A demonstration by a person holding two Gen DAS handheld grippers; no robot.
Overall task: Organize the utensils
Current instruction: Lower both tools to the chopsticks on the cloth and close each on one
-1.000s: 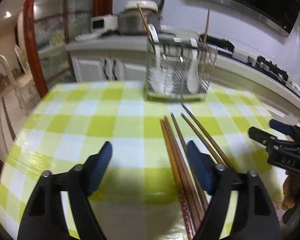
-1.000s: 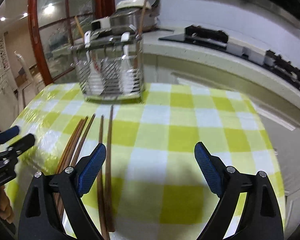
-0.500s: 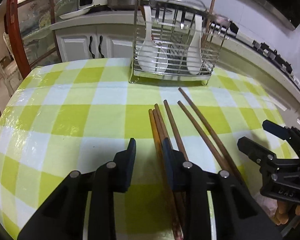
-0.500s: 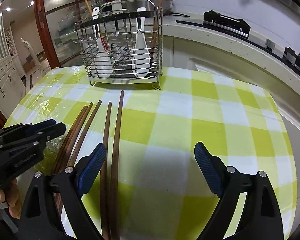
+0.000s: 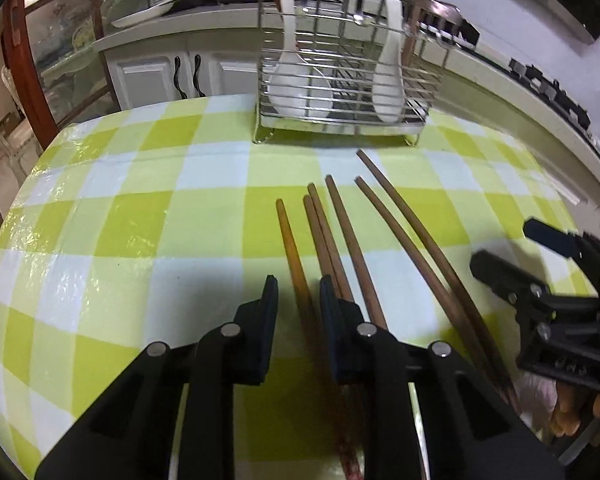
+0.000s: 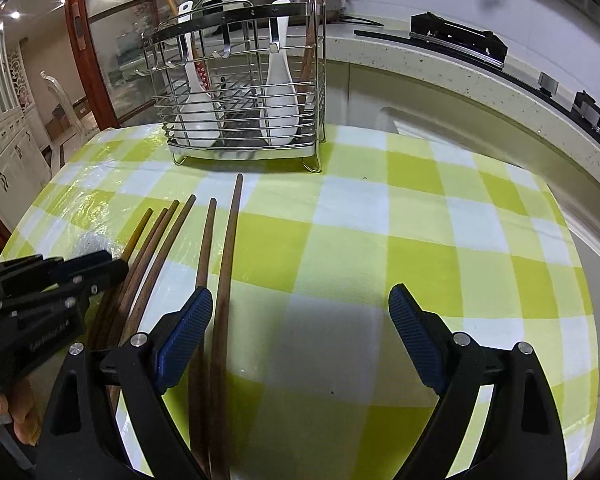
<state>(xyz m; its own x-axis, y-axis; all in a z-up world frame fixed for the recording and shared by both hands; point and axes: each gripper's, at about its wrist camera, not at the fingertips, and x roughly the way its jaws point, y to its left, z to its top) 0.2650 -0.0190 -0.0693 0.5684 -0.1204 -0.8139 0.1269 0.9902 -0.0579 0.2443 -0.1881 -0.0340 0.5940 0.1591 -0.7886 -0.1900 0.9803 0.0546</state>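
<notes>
Left gripper (image 5: 296,300) seen low in the frame, jaws closing narrow around one light chopstick (image 5: 290,246), right gripper (image 6: 300,320) held wide with nothing inside, six chopsticks laid mid-frame, wire rack (image 5: 340,76) at top.

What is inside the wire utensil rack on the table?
Inside the wire utensil rack: two white spoons and two upright wooden chopsticks. Whether anything small lies on its floor cannot be told.
</notes>
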